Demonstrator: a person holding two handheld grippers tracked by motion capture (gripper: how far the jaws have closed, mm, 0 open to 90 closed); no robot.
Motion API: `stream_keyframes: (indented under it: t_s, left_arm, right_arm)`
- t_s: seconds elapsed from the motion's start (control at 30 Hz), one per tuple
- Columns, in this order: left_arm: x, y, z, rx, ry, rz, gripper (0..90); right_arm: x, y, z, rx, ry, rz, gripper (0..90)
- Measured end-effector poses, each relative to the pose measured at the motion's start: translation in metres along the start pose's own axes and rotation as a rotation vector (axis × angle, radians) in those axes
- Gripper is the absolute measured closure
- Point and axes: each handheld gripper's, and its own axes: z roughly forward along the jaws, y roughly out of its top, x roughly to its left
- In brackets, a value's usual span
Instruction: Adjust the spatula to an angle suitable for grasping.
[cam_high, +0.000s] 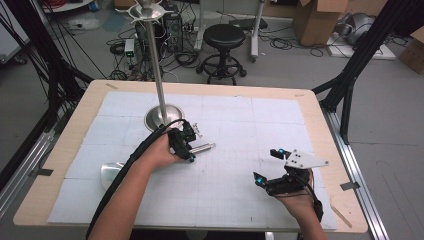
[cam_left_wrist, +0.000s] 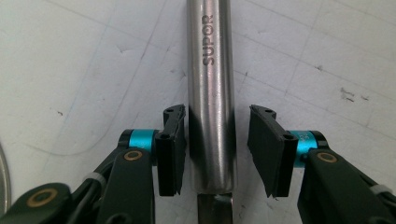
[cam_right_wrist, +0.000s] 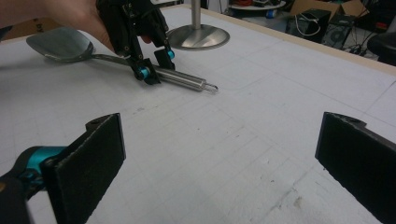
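A steel spatula lies flat on the white mat, its blade (cam_high: 111, 172) (cam_right_wrist: 60, 44) toward the left and its round handle (cam_high: 204, 147) (cam_right_wrist: 184, 80) pointing right. The handle (cam_left_wrist: 210, 70) carries the word SUPOR. My left gripper (cam_high: 190, 146) (cam_left_wrist: 212, 149) (cam_right_wrist: 154, 63) straddles that handle from above; one pad (cam_left_wrist: 170, 149) lies against it and the other pad (cam_left_wrist: 268, 149) stands a small gap away. My right gripper (cam_high: 268, 165) (cam_right_wrist: 219, 163) hovers low over the mat at the front right, open wide with nothing between its pads.
A steel stand with a round base (cam_high: 162, 117) (cam_right_wrist: 198, 36) and a tall pole (cam_high: 156, 60) rises just behind the left gripper. The wooden table edge (cam_high: 320, 125) frames the mat. A black stool (cam_high: 223, 37) and cardboard boxes (cam_high: 320, 20) sit on the floor beyond.
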Motion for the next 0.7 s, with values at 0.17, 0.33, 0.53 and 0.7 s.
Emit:
stream_keyframes:
  t_s: [0.17,0.33,0.53,0.7]
  left_arm:
    - [-0.0028,0.0040,0.0000,0.031,0.021,-0.019,68.1]
    - [-0.0035,0.0047,0.0003,0.036,0.026,-0.018,68.3]
    - [-0.0037,0.0049,0.0002,0.038,0.026,-0.011,68.6]
    - [-0.0044,0.0077,0.0003,0.060,0.032,-0.015,68.9]
  right_arm:
    - [-0.0004,-0.0019,0.0007,0.014,-0.001,0.000,0.3]
    - [-0.0012,-0.0023,-0.0008,0.007,-0.003,0.005,0.3]
    - [-0.0009,-0.0028,-0.0014,0.010,-0.003,0.007,0.3]
    - [-0.0018,-0.0035,-0.0020,0.010,-0.006,0.006,0.3]
